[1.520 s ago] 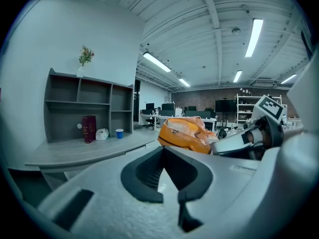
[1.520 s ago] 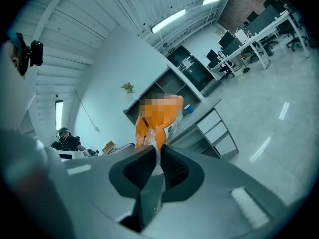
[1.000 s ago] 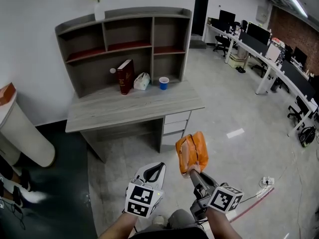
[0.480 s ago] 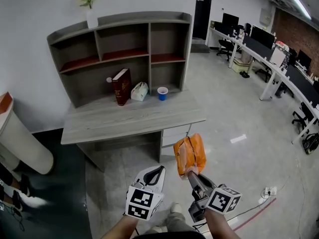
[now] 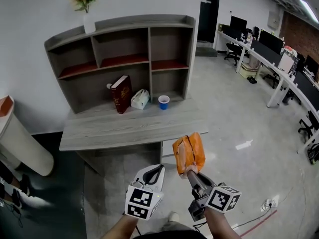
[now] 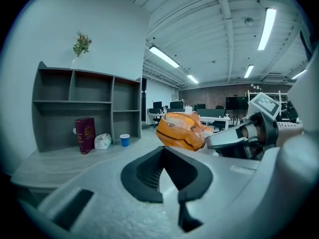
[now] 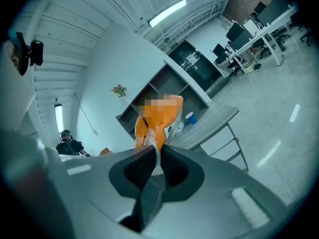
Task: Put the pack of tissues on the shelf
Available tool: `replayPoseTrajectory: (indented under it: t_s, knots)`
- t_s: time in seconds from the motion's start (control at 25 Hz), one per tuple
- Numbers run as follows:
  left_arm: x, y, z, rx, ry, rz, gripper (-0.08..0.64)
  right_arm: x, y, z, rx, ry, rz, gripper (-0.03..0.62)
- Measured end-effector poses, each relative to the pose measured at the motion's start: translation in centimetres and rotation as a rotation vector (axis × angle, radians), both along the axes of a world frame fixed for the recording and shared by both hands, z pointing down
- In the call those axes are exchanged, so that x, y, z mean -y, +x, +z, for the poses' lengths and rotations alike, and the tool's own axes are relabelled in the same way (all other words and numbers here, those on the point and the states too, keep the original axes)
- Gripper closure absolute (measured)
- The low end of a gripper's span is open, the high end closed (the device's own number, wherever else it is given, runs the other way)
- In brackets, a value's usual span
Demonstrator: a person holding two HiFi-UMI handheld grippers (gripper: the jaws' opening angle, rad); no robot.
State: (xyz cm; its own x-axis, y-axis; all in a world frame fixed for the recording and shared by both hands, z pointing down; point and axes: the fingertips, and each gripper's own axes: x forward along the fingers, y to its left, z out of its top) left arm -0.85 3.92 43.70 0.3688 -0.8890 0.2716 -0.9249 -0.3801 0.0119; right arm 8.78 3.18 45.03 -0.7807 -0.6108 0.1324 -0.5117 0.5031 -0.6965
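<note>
While aloft, tissues (image 5: 189,152) in right gripper (image 5: 190,170)

head view looks forward and steeply down from above both grippers, well back from the desk (image 5: 124,126) and shelf unit (image 5: 119,59). left gripper view sits low and roughly level, facing the same desk, with the right gripper (image 6: 212,139) at its right side. right gripper view tilts up along its jaws, pack of tissues (image 7: 159,116) very close, ceiling behind. all three share shelf unit, desk and blue cup (image 5: 163,102).
</note>
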Motion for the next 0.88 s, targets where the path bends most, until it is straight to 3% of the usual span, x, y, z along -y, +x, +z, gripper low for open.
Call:
replayPoseTrajectory:
  t_s: [0.48,0.88]
  knots:
    - [7.3,2.0,-0.3,-0.002,0.02,-0.044,0.568,7.2,2.0,-0.7,0.0,0.029,-0.044,0.565]
    - [10.4,1.7,-0.1,-0.016,0.01,-0.096,0.566,11.3,2.0,-0.5,0.003,0.027,-0.075,0.565]
